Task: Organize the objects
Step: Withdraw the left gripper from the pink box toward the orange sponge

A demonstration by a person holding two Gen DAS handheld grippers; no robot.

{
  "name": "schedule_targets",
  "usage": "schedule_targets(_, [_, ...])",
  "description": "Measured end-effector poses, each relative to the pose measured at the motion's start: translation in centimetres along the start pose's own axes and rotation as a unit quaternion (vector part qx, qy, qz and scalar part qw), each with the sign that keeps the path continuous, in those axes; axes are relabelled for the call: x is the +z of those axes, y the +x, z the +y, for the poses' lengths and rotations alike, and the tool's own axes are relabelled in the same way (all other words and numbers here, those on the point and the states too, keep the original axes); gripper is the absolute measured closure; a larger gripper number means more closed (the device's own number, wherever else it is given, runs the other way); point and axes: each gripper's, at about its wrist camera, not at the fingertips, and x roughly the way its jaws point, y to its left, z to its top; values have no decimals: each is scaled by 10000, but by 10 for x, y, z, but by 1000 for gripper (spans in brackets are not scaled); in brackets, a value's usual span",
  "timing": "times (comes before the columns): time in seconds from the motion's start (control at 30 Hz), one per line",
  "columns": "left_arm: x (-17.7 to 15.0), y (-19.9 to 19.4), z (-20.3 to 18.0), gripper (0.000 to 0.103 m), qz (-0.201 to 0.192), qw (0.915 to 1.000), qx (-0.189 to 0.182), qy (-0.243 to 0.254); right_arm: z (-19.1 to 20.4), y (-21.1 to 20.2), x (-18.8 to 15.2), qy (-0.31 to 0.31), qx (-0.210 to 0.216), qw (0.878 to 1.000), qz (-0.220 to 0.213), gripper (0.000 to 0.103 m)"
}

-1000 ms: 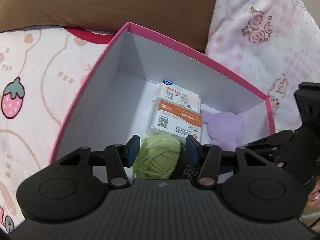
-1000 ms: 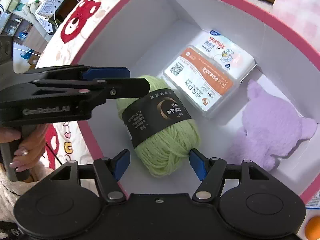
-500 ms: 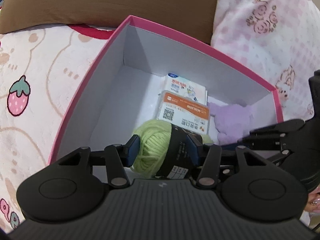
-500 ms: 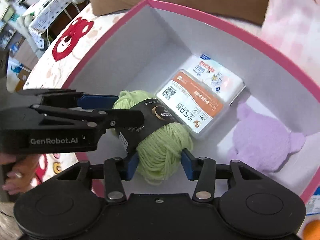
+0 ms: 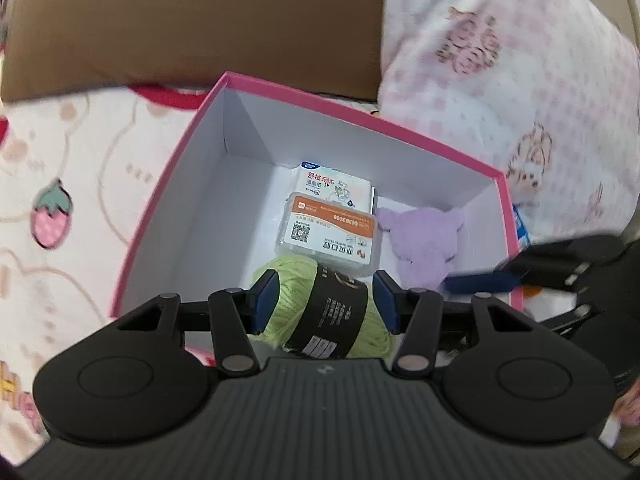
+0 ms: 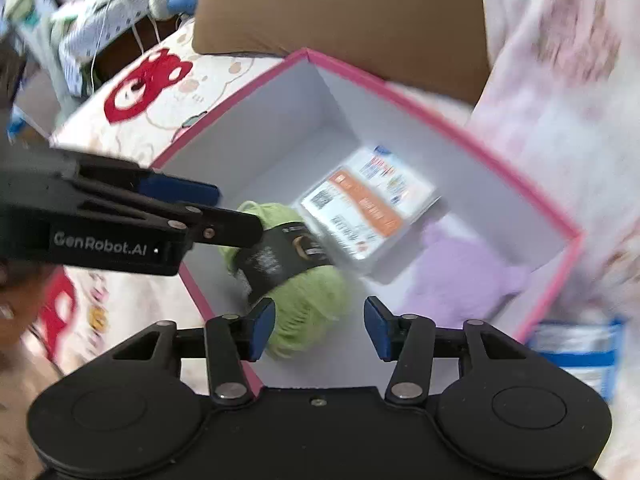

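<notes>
Landmark: pink box (image 5: 505,216), open-topped, white inside, one seen, resting on a printed blanket (image 5: 80,184).
Yarn ball: one, light green, with a black paper band (image 5: 332,312); in the right wrist view it lies inside the pink box against the near left wall (image 6: 304,292).
Left gripper (image 5: 326,306): blue pads on either side of the yarn ball; the left pad appears to touch it, a narrow gap shows at the right pad, so a firm clamp cannot be confirmed.
Right gripper (image 6: 319,328): fingers spread apart, holding nothing; the yarn ball sits just beyond the left pad.
Writing: "GenRobot.AI" in white on the side of the left gripper body (image 6: 100,242). The band's print is too small to read.
Card case: one clear case with an orange-and-white label (image 5: 328,236), a QR code and digits reading "6638 3098"; it lies mid-box, just beyond the yarn ball.
Tissue pack: one white pack with a blue logo (image 5: 334,188), partly under the card case, toward the far wall.
Plush toy: one, lilac (image 5: 420,240), in the right-hand corner of the box.
Open room: bare white floor (image 5: 208,232) along the left side of the box.
Surroundings: brown cushion (image 5: 192,20) behind the box; pink patterned pillow (image 5: 520,92) to its right.
</notes>
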Motion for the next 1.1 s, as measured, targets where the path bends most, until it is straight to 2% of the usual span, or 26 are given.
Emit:
schedule_targets(0.07, [0, -9, -9, 51, 13, 9999, 72, 84, 5, -14, -4, -258, -120, 9995, -129, 48])
schedule_targets(0.3, [-1, -44, -40, 50, 110, 9995, 178, 251, 13, -65, -14, -496, -164, 9971, -551, 47])
schedule_targets(0.57, [1, -98, -68, 49, 198, 9980, 298, 516, 27, -115, -27, -783, -182, 9946, -654, 45])
schedule_targets(0.67, [-1, -113, -78, 49, 210, 9985, 181, 479, 24, -135, -38, -802, -192, 9933, -805, 45])
schedule_targets(1.1, [-31, -150, -140, 49, 198, 9966, 172, 776, 5, -211, -103, -832, -346, 9895, -1134, 44])
